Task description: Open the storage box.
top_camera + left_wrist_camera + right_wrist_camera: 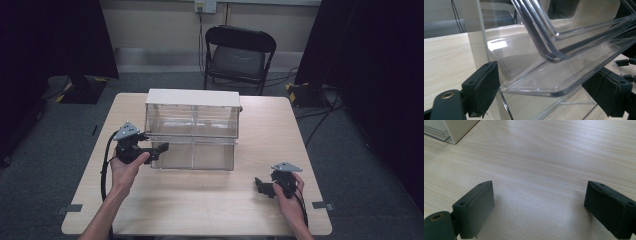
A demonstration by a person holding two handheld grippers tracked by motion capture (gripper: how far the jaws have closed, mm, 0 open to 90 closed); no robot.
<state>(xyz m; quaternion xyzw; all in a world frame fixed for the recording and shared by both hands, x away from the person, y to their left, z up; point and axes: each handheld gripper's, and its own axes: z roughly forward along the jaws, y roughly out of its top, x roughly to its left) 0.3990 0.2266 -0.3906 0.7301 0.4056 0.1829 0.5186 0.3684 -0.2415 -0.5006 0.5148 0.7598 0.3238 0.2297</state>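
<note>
Drawer unit (192, 127): one clear plastic cabinet, centre of desk (210, 200), white top. Drawers counted: two upper, lower row pulled slightly forward. Left hand-held gripper (161, 148) at lower-left drawer (554, 82) front edge, jaws spread either side of rim, not clamped. Right hand-held gripper (259, 186) released, jaws wide, over bare desk, well apart from unit. One folding chair (239, 55) beyond far edge.
</note>
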